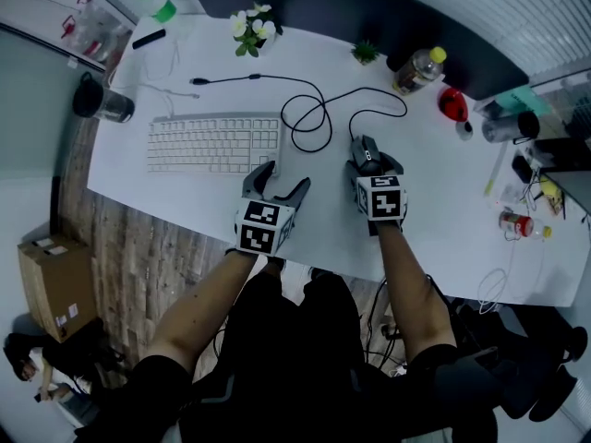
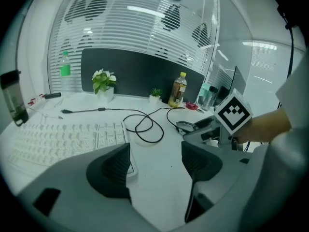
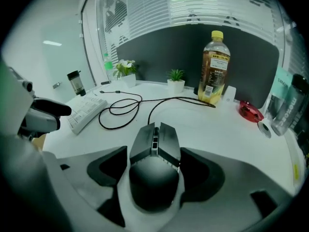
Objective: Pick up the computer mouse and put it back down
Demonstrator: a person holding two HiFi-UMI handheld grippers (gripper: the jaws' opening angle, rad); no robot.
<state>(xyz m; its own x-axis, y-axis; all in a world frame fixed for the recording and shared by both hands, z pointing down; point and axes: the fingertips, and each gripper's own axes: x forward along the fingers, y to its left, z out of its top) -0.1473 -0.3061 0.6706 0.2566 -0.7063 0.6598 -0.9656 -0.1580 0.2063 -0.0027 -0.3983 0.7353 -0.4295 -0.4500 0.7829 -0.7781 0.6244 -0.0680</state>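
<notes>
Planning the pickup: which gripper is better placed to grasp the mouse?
The right gripper: its fingers flank the mouse; the left gripper is open and empty by the keyboard.

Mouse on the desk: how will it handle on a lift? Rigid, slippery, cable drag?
The mouse looks like a rigid hard shell, so it likely won't deform. Its angled, smooth-looking sides may slip under a light pinch. Its cable lies looped on the desk, so slack probably limits drag.
</notes>
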